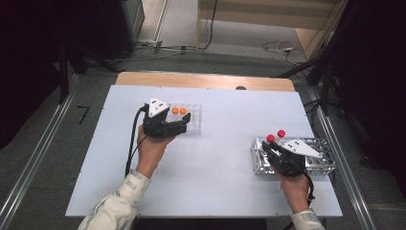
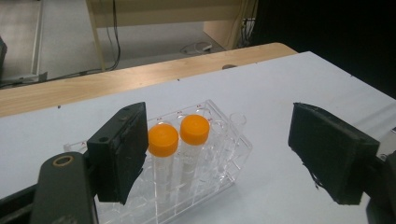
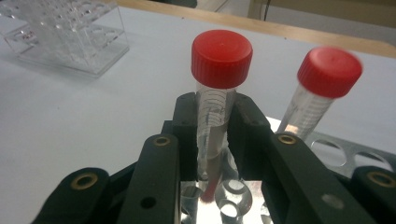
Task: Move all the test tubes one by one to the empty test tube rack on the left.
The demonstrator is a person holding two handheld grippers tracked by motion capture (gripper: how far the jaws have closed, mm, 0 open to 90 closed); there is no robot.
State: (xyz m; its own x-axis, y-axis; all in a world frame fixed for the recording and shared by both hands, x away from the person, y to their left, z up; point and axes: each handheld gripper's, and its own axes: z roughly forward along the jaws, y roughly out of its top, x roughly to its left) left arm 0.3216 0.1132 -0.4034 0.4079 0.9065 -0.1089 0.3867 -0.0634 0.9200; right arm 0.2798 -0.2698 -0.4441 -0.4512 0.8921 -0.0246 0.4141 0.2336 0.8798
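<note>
1. At the right near part of the table, the right gripper [image 3: 215,135] is clamped on a red-capped tube [image 3: 218,88], its black pads pressing the clear barrel just below the cap. The tube stands upright with its foot at a hole of the metal rack [image 1: 261,163].
2. Just to the right of the held tube in the right gripper view, a second red-capped tube [image 3: 322,88] leans in the same rack, apart from the jaws.
3. Farther left on the white table [image 1: 210,158], the left gripper [image 2: 224,154] rests with its jaws wide apart and nothing between the pads. Its left pad sits just beside two orange-capped tubes [image 2: 180,140], which stand side by side in a clear plastic rack [image 2: 224,154].
4. Judged from the grip, the step in hand is seizing the red-capped tube, probably to carry it over to the clear rack. The next move calls for a straight upward lift so that the foot clears the hole without tipping the leaning neighbour.
5. Fine graduation marks show on the held tube's barrel, and small red marks on the clear rack's edge; neither can be read. No brand shows.
</note>
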